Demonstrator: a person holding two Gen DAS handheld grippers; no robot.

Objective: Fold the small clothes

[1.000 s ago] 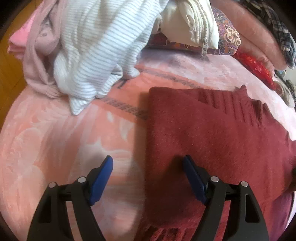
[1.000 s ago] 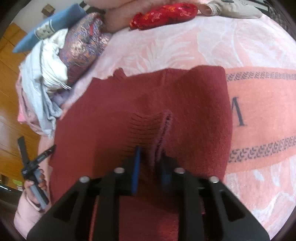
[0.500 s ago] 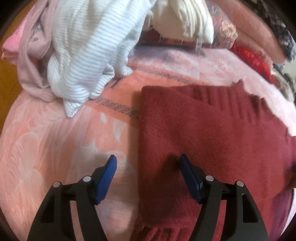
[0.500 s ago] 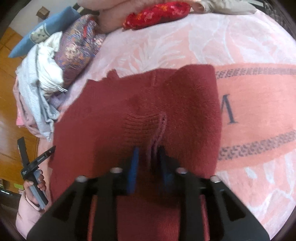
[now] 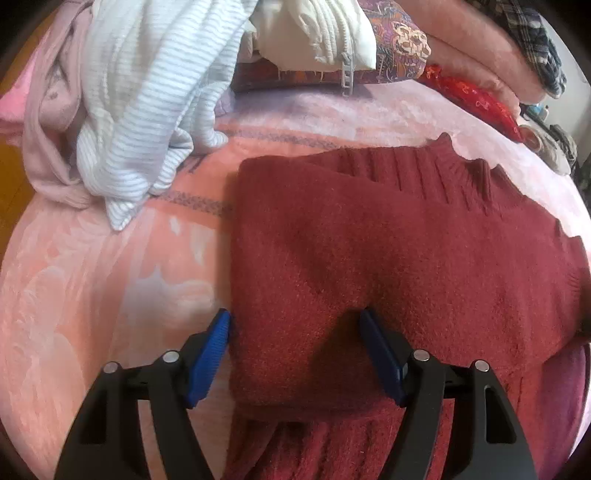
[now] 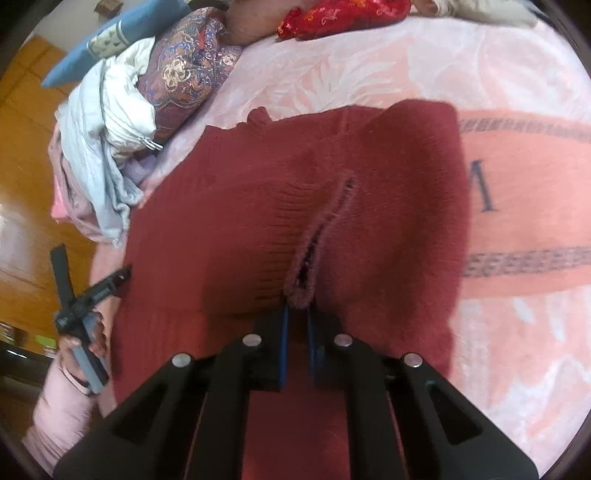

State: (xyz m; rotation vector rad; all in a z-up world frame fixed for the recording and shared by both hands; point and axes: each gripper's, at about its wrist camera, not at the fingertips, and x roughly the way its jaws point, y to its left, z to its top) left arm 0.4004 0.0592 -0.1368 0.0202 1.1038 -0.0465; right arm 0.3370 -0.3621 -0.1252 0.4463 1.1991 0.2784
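Note:
A dark red knit sweater (image 5: 388, 251) lies on a pink blanket (image 5: 92, 295), partly folded; it also shows in the right wrist view (image 6: 229, 206). My left gripper (image 5: 295, 325) is open and straddles the sweater's folded left edge, one blue pad on the blanket side, one on the knit. My right gripper (image 6: 297, 314) is shut on a ribbed cuff of the sweater (image 6: 306, 284) and holds it above the body of the garment. The left gripper also shows in the right wrist view (image 6: 88, 295), at the sweater's far left.
A heap of clothes lies at the back: a white-blue striped garment (image 5: 147, 110), a pale pink one (image 5: 48, 122), a white zipped one (image 5: 314, 33). A patterned purple cushion (image 6: 184, 70) and a red embroidered pouch (image 6: 340, 14) lie beyond. A wooden floor (image 6: 26, 155) lies past the bed's edge.
My left gripper has slid right, closer to the sweater's folded edge, which now lies between its pads. My right gripper stays shut on the cuff and has shifted only slightly.

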